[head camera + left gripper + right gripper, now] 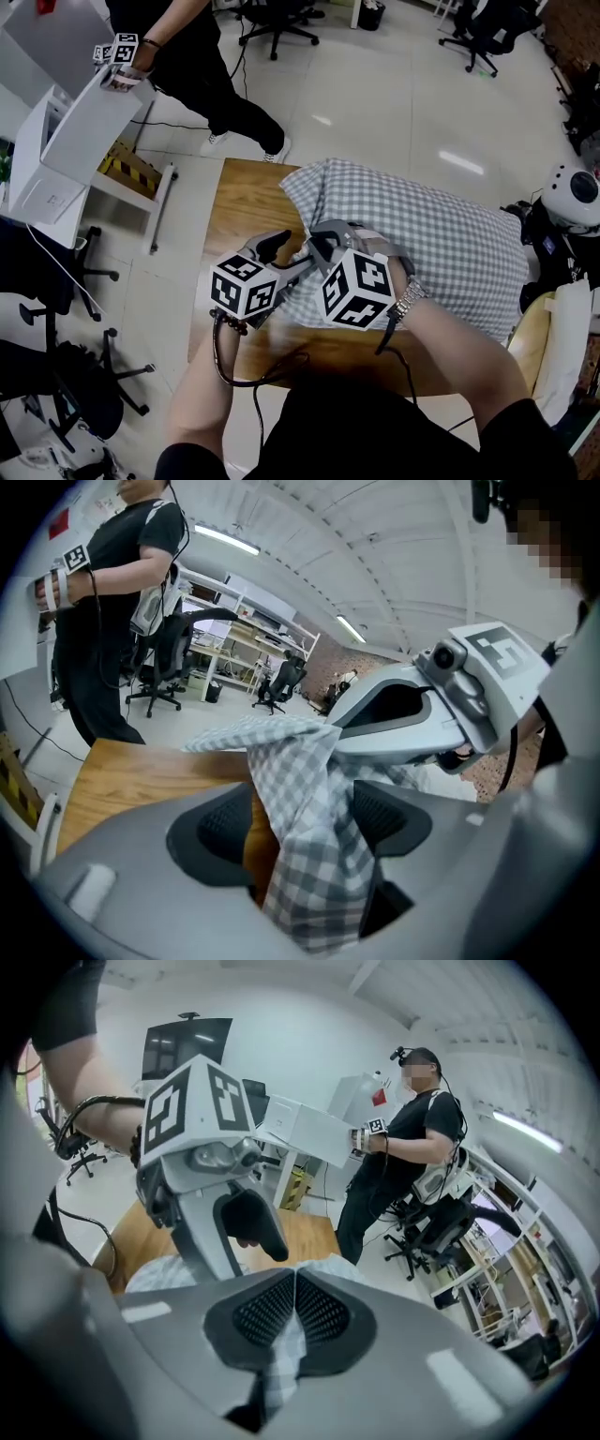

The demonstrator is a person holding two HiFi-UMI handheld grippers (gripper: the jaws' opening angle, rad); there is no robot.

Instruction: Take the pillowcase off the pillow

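Note:
A pillow in a grey-and-white checked pillowcase (441,234) lies on the wooden table (244,197). At its near left corner my two grippers meet. My left gripper (286,255) stands open; in the left gripper view a fold of the pillowcase (300,799) hangs loose between its parted pads (223,829). My right gripper (323,246) is shut on the pillowcase, with a strip of cloth (281,1358) pinched between its closed pads (323,1312). The pillow inside is hidden by the cover.
Another person (202,66) stands at the back left, holding a grey panel beside a white shelf unit (66,141). Office chairs (56,375) stand to the left and at the back (277,23). A white round device (574,197) sits at the right.

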